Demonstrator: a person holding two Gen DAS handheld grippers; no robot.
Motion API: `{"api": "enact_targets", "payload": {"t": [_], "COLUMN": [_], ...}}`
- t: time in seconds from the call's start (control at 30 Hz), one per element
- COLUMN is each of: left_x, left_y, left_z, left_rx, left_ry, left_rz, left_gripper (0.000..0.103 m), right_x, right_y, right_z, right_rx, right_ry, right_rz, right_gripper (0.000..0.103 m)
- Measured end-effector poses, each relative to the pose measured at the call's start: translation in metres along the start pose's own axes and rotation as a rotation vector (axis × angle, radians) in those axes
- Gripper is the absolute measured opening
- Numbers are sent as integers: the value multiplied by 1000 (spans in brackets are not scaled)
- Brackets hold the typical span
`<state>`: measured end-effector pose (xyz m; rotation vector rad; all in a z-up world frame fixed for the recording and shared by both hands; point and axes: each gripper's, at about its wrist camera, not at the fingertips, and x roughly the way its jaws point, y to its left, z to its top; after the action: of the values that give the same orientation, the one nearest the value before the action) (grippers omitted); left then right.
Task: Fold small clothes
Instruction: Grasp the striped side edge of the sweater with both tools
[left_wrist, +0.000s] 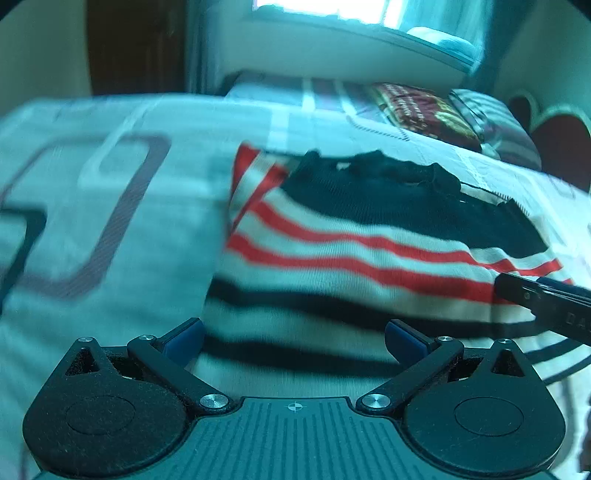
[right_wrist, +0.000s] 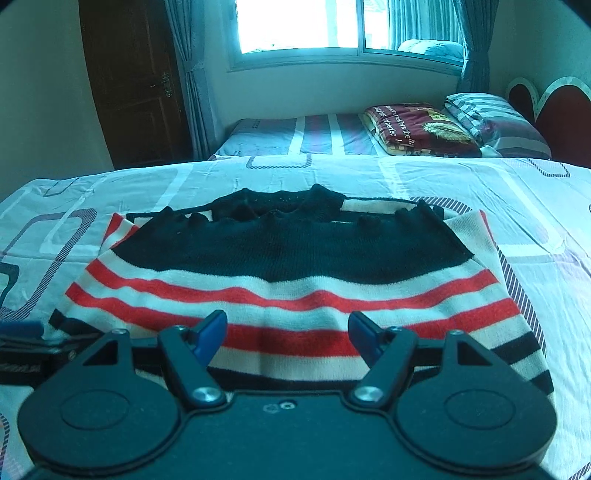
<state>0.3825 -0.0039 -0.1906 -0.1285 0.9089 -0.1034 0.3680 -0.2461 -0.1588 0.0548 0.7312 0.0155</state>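
Sweater (right_wrist: 295, 258) black w/ red, white stripes; blue pads (right_wrist: 212, 328).

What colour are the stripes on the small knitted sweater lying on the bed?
Red and black stripes on white, below a solid black top part of the knitted sweater; clearest in the right wrist view.

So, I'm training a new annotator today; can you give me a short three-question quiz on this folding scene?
1. True or false: the striped sweater lies on the patterned bed sheet.
2. Multiple choice: the right hand-held gripper is A) shut on the sweater, B) open above the sweater's near edge, C) holding a pillow.
3. Fill in: the broad band near the sweater's neckline is coloured ____.

Key: 1 true; 2 B; 3 black. The left hand-held gripper is open too, with nothing clamped between its blue pads.
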Motion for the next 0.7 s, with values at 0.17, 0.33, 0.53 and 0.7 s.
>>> {"api": "enact_targets", "payload": {"t": [0.17, 0.33, 0.53, 0.7], "left_x": [-17, -9, 8, 26], "left_y": [15, 22, 38, 45], "left_z": [-25, -46, -46, -43], "left_rx": [-147, -298, -484, -604], "left_ry": [34, 84, -33, -158], "left_rz": [-58, -145, -228, -276], "left_gripper": [103, 103, 103, 103], "right_x": [-3, -4, -5, 1], "right_y": [-6, -9, -12, -15], "right_z": [-4, -10, -12, -7], "right_rx": [2, 8, 0, -4], "right_ry": [-1, 3, 0, -19], "right_rz": [21, 47, 68, 70], "right_gripper": [71, 71, 71, 71]}}
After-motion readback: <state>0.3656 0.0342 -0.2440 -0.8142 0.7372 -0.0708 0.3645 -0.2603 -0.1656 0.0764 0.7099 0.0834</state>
